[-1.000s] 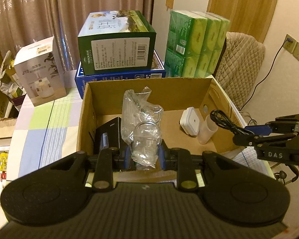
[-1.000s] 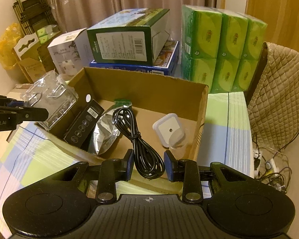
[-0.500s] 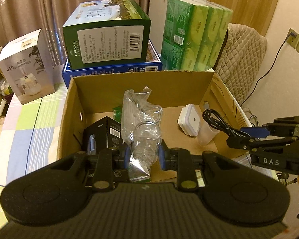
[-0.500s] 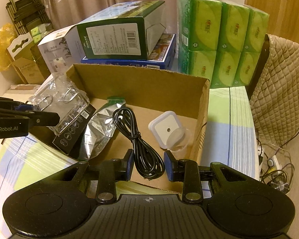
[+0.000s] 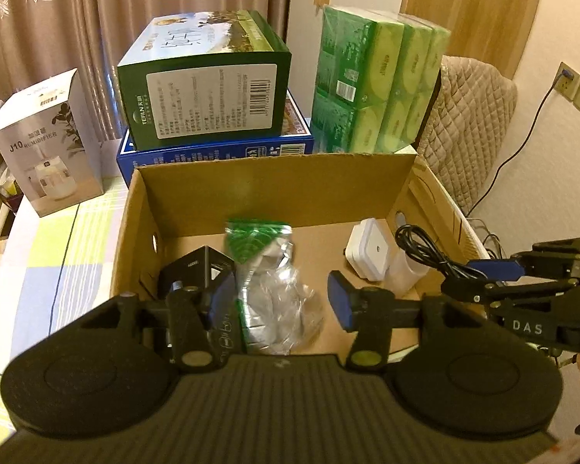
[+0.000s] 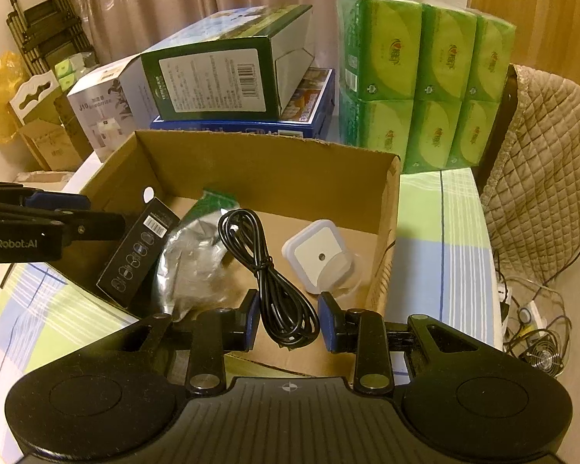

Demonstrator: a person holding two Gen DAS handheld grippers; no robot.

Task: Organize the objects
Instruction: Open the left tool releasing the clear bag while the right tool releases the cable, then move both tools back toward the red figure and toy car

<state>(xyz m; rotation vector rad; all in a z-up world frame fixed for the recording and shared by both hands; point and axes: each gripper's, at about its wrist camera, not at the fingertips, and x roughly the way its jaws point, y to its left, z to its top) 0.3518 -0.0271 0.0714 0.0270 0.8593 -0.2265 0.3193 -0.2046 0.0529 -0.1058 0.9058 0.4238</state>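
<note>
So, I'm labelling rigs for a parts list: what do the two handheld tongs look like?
Both are matte black, with ribbed bodies, round side discs and blue pads. The left tongs carry white "GenRobot.AI" lettering on the side; the right tongs read "DAS". No sleeves show.

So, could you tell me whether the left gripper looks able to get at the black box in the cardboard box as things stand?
Probably yes. The left gripper is open above the cardboard box, and the black box leans uncovered right beside it, with only the dropped clear plastic bag alongside.
</note>
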